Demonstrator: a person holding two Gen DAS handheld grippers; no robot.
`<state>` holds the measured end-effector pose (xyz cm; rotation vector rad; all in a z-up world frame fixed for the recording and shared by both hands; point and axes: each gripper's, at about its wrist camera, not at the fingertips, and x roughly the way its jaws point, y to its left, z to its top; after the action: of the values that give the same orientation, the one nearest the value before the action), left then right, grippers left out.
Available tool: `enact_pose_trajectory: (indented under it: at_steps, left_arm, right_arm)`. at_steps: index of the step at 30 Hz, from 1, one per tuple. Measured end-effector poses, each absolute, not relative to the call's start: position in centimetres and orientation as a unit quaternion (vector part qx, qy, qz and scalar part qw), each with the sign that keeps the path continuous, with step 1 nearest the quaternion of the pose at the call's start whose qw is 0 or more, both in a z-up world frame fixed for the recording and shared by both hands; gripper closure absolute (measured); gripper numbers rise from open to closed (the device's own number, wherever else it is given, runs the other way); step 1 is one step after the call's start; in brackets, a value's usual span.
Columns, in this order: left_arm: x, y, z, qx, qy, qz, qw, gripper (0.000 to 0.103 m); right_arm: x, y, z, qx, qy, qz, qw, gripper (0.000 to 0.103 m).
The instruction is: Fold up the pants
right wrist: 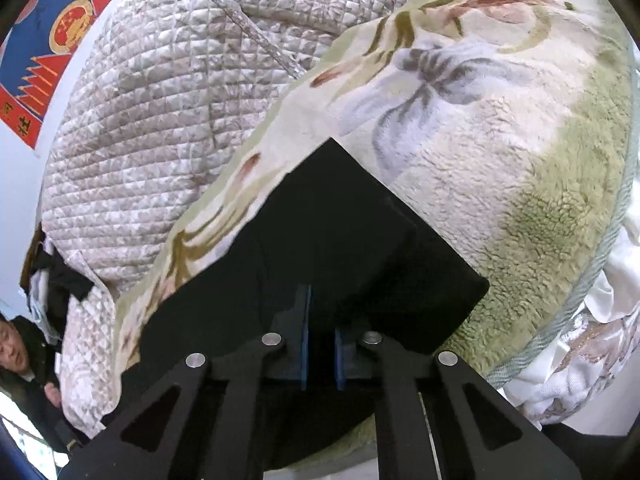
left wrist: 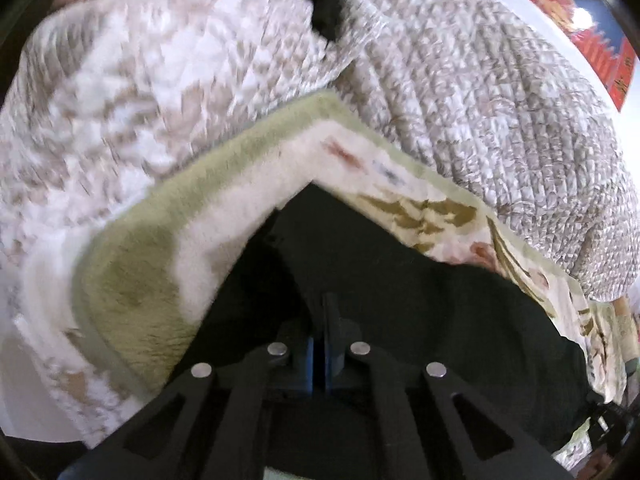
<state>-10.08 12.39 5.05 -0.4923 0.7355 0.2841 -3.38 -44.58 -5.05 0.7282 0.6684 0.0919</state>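
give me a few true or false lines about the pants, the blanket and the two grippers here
1. The pants are black. True.
2. The pants lie on a bare wooden table. False: they lie on a fleecy floral blanket.
3. The left gripper has its fingers wide apart. False: its jaws are together.
4. A quilted cover is bunched up beyond the blanket. True.
5. The right gripper hangs well clear of the pants. False: it is down at the black cloth, which fills the narrow gap between its blue pads.

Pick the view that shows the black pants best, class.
Right wrist: the pants show sharp, with clear straight edges and a corner on the blanket. Left wrist shows them as a blurred dark mass.
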Motion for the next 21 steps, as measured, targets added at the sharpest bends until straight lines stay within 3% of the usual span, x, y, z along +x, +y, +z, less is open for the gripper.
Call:
enact_pose_trajectory:
  at_steps: [4, 11, 21]
  left_arm:
    - [-12.0, 12.4, 7.2, -0.227, 0.337, 0.137, 0.904, 0.099]
    - [-13.3, 12.6, 3.0, -0.241, 0.398, 0.153, 0.872, 0.099]
    - [-14.4, 12.5, 3.6, -0.217, 0.396, 0.156, 0.878, 0.096]
  right_arm:
    - [-4.5, -44.9, -3.4, 0.354, 0.307, 0.063, 0.881, 0.096]
    - [-4.4, -46.0, -6.6, 0.369, 0.368, 0.02, 0.854, 0.096]
    - [-4.4, -45.5, -6.1, 0.338, 0.373, 0.008, 0.864, 0.095]
